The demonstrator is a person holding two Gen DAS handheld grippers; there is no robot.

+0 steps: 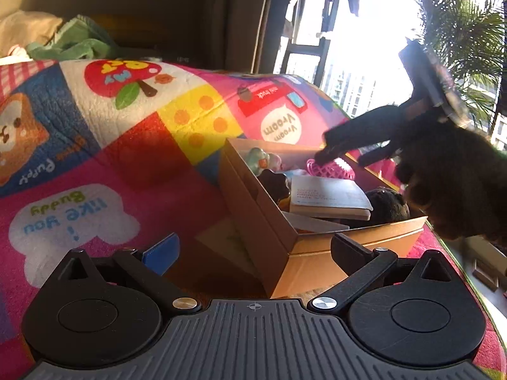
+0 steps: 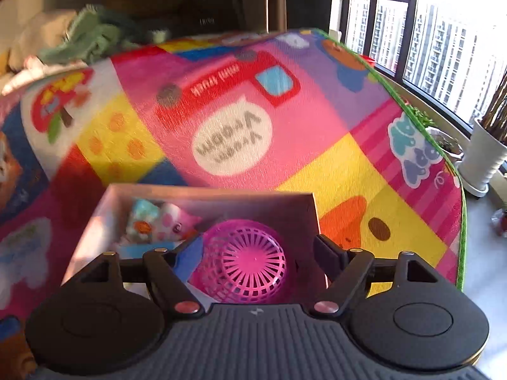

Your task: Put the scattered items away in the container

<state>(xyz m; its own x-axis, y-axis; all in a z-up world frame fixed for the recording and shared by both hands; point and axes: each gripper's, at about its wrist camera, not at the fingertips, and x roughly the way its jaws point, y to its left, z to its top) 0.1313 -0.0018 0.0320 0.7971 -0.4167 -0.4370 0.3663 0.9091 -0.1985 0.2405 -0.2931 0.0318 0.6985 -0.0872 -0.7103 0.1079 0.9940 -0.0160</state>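
Note:
An open cardboard box (image 1: 253, 209) stands on a colourful play mat (image 1: 95, 145). It holds a pastel plush toy (image 1: 261, 160), a white booklet (image 1: 326, 194), a dark plush (image 1: 388, 204) and a pink lattice basket (image 1: 329, 169). My right gripper (image 2: 256, 247) is open over the box (image 2: 92, 231). The pink basket (image 2: 253, 262) lies between its fingers, close against the blue left pad (image 2: 190, 255) and apart from the right finger. In the left wrist view the right gripper (image 1: 348, 155) is a dark silhouette above the basket. My left gripper (image 1: 253, 240) is open, with the box's near corner between its fingers.
The flat box lid (image 1: 228, 243) lies against the box's left side. Green cloth (image 1: 76, 42) is heaped beyond the mat's far edge. The mat's green-trimmed edge (image 2: 456, 174) runs along the right, with a white plant pot (image 2: 484, 158) and windows beyond it.

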